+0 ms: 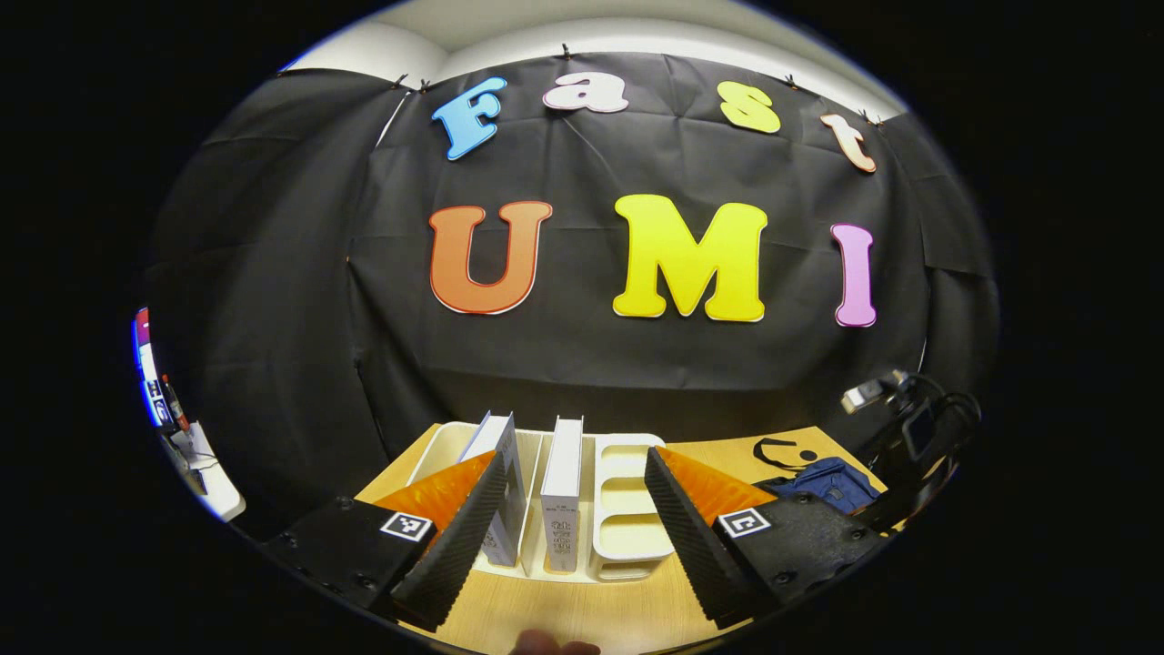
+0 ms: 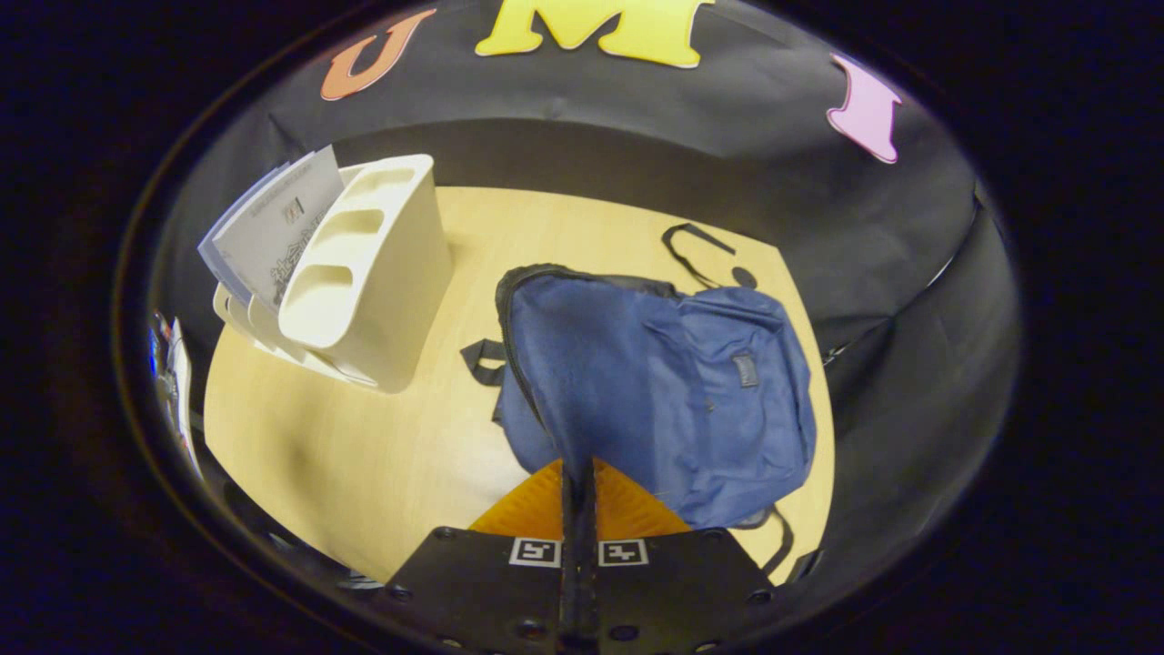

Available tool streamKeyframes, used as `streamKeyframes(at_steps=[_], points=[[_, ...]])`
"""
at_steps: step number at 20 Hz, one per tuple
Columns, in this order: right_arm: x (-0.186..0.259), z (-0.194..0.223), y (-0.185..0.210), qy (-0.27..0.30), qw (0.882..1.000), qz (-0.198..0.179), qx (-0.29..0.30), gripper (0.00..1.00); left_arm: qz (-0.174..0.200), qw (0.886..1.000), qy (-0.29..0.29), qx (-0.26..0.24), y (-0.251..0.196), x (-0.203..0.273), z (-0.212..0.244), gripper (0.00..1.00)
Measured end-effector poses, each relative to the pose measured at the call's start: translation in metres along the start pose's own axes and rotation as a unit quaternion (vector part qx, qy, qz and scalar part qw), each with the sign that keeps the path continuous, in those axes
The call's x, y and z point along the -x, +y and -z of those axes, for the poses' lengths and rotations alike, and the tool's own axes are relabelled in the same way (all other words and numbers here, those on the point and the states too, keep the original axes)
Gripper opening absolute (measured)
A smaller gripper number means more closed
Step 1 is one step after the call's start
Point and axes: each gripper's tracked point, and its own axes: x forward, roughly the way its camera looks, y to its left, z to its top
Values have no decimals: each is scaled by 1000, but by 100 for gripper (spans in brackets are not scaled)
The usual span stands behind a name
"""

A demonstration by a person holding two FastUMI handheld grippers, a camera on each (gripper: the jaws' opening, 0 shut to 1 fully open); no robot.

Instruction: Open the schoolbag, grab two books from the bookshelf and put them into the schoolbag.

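Two books (image 1: pixel 561 491) stand upright in the bookshelf (image 1: pixel 627 509); left gripper (image 1: pixel 575 537) spread apart, may knock them. Right gripper (image 2: pixel 578 482) pinched together at schoolbag (image 2: pixel 655 382); fabric could slip.

Even overhead light falls on the wooden desk (image 2: pixel 382 455), leaving soft shadows beside the white bookshelf (image 2: pixel 382 273) (a faint sheen marks its rim). Fisheye curvature bends the desk edges; focus stays sharp throughout.
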Motion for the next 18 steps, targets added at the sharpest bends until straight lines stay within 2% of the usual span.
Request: streamKeyframes(at_steps=[5,7,8,13,18], points=[[14,-12,-52,-23,999,30,9,0,6,1000,17,4,-3,-11,2,98],[18,-14,-64,-28,999,34,9,3,10,1000,24,3,-4,-16,2,98],[21,-16,-71,-30,999,36,8,0,13,999,29,3,-5,-19,1,98],[23,-23,-110,-39,998,46,-8,0,24,997,71,-2,-5,-38,6,98],[21,-26,-145,-39,998,54,-17,0,36,992,109,-51,-2,-61,7,98]])
